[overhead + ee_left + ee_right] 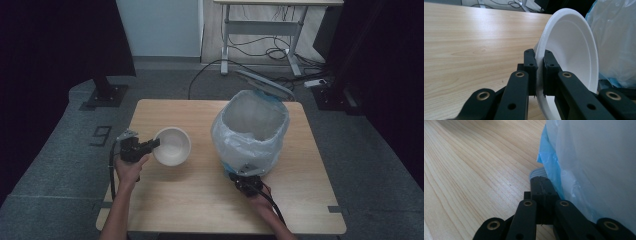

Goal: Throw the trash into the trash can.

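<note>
A white paper bowl (172,146) (571,50) is tilted on its side above the wooden table (200,200), left of centre. My left gripper (152,145) (539,65) is shut on the bowl's rim, one pad inside and one outside. A bin lined with a pale plastic bag (250,130) (599,170) stands to the right of the bowl, its mouth open upward. My right gripper (245,175) (541,182) rests low at the near foot of the bin, jaws shut together with nothing seen between them, the tips close to the bag's blue edge.
Bare tabletop (474,170) lies in front of and left of the bin. On the floor behind the table stand a white desk frame (260,30) with loose cables and a dark stand base (105,95).
</note>
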{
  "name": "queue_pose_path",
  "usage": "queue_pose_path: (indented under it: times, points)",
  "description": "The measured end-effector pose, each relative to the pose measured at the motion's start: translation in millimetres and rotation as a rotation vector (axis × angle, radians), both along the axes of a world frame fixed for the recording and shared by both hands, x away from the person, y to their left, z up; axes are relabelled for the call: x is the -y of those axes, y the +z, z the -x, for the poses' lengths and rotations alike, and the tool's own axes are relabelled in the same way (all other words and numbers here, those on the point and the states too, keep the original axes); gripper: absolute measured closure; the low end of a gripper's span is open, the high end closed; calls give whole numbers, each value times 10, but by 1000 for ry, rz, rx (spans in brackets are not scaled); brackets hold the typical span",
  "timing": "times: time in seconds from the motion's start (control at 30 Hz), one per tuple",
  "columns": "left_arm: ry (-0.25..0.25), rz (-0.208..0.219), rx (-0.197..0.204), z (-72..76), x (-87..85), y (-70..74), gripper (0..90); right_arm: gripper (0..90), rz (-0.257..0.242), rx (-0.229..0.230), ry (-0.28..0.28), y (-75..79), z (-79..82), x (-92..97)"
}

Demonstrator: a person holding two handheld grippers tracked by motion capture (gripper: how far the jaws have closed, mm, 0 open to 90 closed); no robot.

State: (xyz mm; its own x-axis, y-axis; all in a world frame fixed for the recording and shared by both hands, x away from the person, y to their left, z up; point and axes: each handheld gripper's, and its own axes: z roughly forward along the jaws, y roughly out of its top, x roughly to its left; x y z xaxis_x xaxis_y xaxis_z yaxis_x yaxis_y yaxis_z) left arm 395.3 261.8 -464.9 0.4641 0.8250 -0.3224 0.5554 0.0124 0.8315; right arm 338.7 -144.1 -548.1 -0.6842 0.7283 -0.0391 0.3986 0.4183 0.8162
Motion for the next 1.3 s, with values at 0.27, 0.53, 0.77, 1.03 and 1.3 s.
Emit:
queue_pose_path:
  times: [0.27,0.53,0.77,1.03,1.3]
  points:
    - [-16,4,61,81,26,196,841,895,2,1,0,0,4,-3]
    - [-40,9,127,191,73,410,841,895,2,1,-1,0,5,-5]
    - [-85,1,212,339,213,672,841,895,2,2,-1,0,4,-4]
    - [-142,4,270,469,361,874,841,895,2,0,-2,2,7,-5]
    - [-169,17,296,499,438,984,841,895,1,2,0,-1,3,-3]
